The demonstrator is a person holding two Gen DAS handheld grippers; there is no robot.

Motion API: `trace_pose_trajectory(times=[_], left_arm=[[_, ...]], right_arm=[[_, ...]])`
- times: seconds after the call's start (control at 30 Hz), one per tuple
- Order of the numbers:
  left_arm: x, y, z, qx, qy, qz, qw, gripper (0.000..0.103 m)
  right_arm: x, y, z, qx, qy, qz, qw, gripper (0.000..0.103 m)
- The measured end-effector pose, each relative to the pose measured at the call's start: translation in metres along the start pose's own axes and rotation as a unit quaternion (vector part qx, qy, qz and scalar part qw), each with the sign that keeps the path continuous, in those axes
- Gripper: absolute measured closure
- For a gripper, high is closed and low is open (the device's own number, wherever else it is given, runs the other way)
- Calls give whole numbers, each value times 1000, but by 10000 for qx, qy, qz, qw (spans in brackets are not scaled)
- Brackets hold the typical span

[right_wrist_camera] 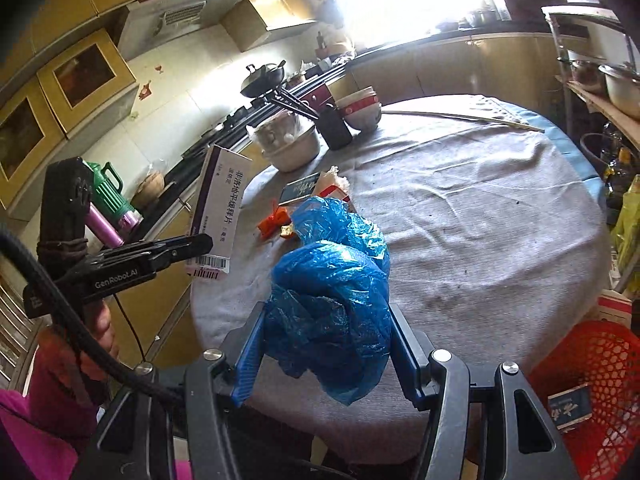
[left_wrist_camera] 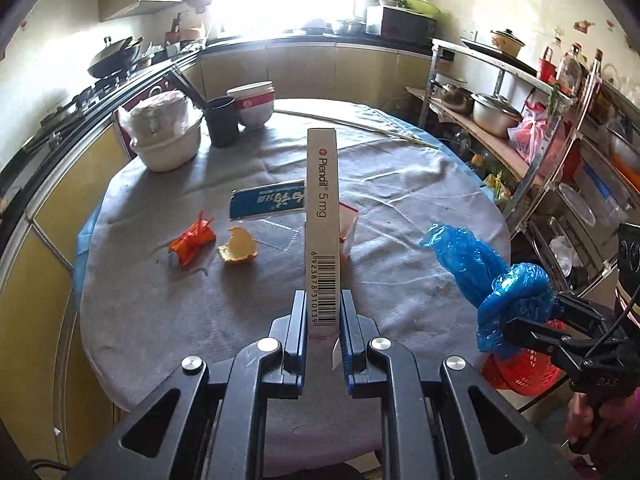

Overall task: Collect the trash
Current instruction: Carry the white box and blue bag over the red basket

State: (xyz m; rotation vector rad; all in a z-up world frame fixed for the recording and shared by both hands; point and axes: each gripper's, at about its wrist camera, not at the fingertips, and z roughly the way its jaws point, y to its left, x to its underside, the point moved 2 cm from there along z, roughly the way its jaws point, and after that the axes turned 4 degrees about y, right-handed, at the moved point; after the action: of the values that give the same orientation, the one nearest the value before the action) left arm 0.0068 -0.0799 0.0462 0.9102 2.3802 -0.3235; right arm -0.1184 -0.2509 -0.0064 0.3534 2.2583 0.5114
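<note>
Table (left_wrist_camera: 160, 300): one orange peel (left_wrist_camera: 237, 245), two stacked bowls (left_wrist_camera: 253, 102)

Red basket (right_wrist_camera: 600, 364) — cut off by edge.

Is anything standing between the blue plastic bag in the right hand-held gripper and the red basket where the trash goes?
Nothing visible does. The right hand-held gripper holds the blue plastic bag above the table edge, and the red basket sits open just beside and below it, with free space between them.
</note>
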Motion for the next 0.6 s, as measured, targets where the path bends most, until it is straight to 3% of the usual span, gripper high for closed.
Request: trace_pose_trajectory(times=[0.6], left_arm=[[-10,-75,5,145,5,837,9964,88]], right_arm=[[15,-34,-50,238,-374,391,9982,43]])
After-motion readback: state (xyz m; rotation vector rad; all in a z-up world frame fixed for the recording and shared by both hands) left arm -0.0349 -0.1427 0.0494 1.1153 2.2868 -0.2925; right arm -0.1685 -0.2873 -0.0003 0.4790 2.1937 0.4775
